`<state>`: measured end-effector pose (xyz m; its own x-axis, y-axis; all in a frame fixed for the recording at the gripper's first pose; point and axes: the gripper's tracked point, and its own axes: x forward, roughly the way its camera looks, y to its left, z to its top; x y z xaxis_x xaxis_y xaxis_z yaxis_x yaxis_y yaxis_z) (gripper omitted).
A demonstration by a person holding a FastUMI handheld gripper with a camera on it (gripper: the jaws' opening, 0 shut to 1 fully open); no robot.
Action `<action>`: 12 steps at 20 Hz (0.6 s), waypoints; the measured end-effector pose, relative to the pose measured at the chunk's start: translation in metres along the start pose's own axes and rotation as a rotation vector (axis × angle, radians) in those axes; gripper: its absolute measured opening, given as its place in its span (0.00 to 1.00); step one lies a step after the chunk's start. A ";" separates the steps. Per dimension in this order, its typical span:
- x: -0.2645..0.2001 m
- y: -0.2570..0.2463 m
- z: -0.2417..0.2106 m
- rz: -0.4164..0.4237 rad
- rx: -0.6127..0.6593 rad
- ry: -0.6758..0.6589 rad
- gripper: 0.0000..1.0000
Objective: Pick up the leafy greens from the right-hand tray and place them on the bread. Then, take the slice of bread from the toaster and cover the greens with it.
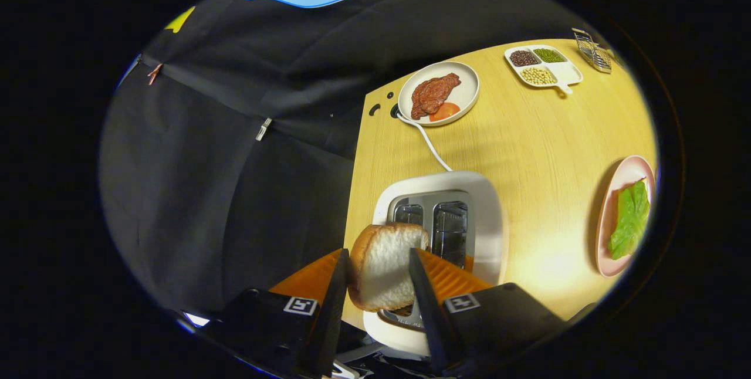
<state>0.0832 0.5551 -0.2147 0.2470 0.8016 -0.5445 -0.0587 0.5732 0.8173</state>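
Note:
A slice of white bread with a brown crust sits between the two fingers of my gripper, which is shut on it. The slice hangs just above the white toaster, over its near slot. The toaster's two metal slots lie just beyond the bread. Well to the right of the fingers, a pink plate holds a leafy green lying on a slice of bread of which only an edge shows.
The toaster's white cord runs across the wooden table to a white plate with a piece of meat and a tomato slice. A divided white dish with beans and a small wire rack stand beyond. The table's edge runs left of the toaster.

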 end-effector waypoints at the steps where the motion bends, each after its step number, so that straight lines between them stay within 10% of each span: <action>1: 0.000 -0.003 0.000 -0.005 0.005 0.005 0.47; 5: -0.013 -0.021 0.011 -0.098 -0.007 -0.026 0.11; 12: -0.044 0.000 0.013 -0.027 -0.008 -0.019 0.08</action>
<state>0.0845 0.5172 -0.1885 0.2669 0.7826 -0.5624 -0.0594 0.5959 0.8009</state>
